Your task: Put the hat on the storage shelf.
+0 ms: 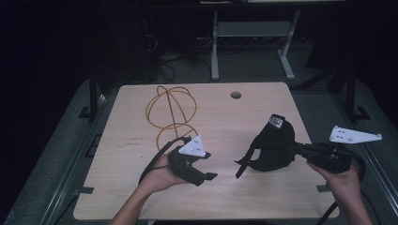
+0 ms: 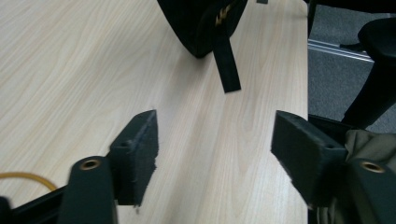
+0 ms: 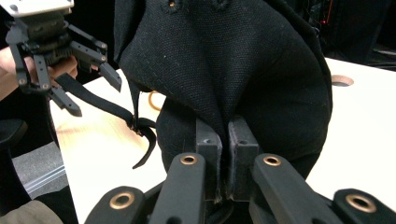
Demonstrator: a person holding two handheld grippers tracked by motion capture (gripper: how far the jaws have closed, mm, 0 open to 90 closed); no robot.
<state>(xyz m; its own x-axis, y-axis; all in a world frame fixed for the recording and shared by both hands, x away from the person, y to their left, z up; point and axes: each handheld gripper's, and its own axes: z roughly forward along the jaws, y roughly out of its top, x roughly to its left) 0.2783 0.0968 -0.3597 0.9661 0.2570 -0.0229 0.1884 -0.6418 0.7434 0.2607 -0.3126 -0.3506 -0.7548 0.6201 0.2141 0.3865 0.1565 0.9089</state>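
A black fabric cap (image 1: 274,145) with a white label hangs just above the wooden table (image 1: 126,154), right of centre. My right gripper (image 1: 296,149) is shut on a fold of the cap (image 3: 224,60); in the right gripper view the jaws (image 3: 227,140) pinch the cloth tightly. The cap's black strap (image 2: 226,60) dangles from its left side towards the table. My left gripper (image 1: 209,165) is open and empty, a short way left of the strap (image 3: 98,100). In the left gripper view its jaws (image 2: 215,140) stand wide apart over bare wood, aimed at the cap (image 2: 196,23).
An orange cable (image 1: 171,112) lies in loops at the back left of the table. A round cable hole (image 1: 235,95) sits near the far edge. Beyond the table stand a desk frame (image 1: 216,51) and dark equipment on the floor.
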